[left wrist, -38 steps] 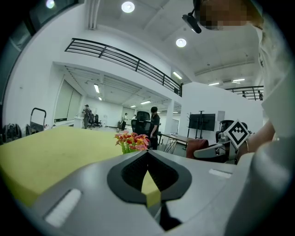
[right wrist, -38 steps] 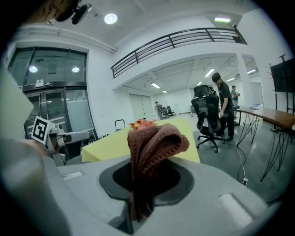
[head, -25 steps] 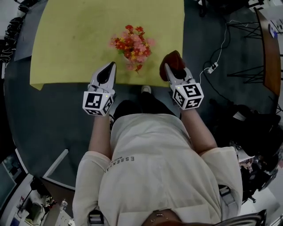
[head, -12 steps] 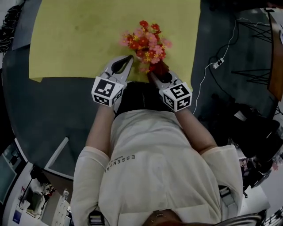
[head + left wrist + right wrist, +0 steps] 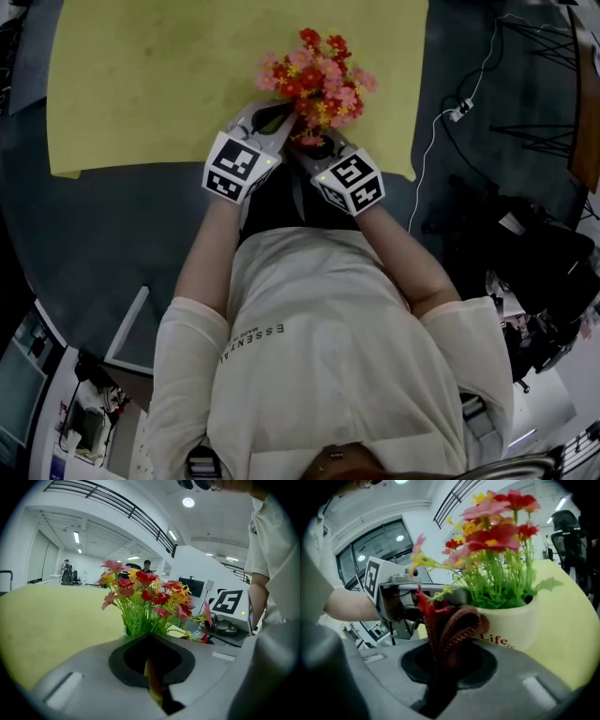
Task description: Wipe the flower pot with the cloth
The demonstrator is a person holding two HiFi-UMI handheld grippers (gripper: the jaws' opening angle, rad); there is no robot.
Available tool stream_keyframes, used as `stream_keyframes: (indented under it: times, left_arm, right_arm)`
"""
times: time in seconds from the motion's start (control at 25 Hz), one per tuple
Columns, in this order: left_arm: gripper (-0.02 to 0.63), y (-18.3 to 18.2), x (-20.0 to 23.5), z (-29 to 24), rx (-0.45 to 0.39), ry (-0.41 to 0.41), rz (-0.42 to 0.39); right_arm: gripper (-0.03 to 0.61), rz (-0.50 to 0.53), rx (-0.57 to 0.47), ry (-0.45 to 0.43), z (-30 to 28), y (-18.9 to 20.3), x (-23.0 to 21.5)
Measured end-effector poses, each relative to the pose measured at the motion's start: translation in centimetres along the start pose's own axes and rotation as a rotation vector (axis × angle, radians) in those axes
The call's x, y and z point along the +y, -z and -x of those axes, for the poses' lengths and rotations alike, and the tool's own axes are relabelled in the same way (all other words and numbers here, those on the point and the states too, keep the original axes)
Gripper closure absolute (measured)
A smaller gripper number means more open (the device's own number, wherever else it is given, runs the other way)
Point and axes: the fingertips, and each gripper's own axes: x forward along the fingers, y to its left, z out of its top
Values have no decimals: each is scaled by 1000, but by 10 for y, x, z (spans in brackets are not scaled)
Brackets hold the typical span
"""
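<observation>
A cream pot (image 5: 513,620) with "Life" printed on it holds red, pink and yellow flowers (image 5: 317,77) near the front edge of the yellow table (image 5: 159,75). My right gripper (image 5: 450,656) is shut on a dark red-brown cloth (image 5: 457,627). The cloth's bunched end is right at the pot's left wall, but whether it touches I cannot tell. My left gripper (image 5: 151,639) is shut and points at the plant's green stems (image 5: 140,620); its jaws hide the pot. In the head view the left gripper (image 5: 277,114) and right gripper (image 5: 315,144) meet under the flowers.
The table's front edge (image 5: 141,169) runs just below both grippers, with dark floor (image 5: 103,244) beyond it. A white cable with a power strip (image 5: 458,112) lies on the floor at the right. Dark bags (image 5: 525,272) sit further right.
Both grippers have moved forward and inward to the pot. The right one carried the cloth leftward from beside the flowers to under them.
</observation>
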Motion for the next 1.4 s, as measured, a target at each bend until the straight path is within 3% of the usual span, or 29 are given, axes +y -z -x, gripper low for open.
stream_keyframes:
  times: [0.32,0.8,1.0,1.16,1.4]
  left_arm:
    - [598,0,0,4,-28,43,62]
    - [598,3,-3,1,21,53,-14]
    - [598,0,3,7,-5,-46,-2]
    - [598,1,-8,5,-4,-50,85]
    - [598,2,-4,0,-13,-94,101]
  right_arm:
    - [518,-86,6,91,19,6,-33]
    - [518,-193,-28,276,72,18,-103]
    - [518,-179,-13,349,91,7,-143]
    - [518,-51,-11,312,76,-31,-167]
    - [518,55,52,140,43,-51,-162]
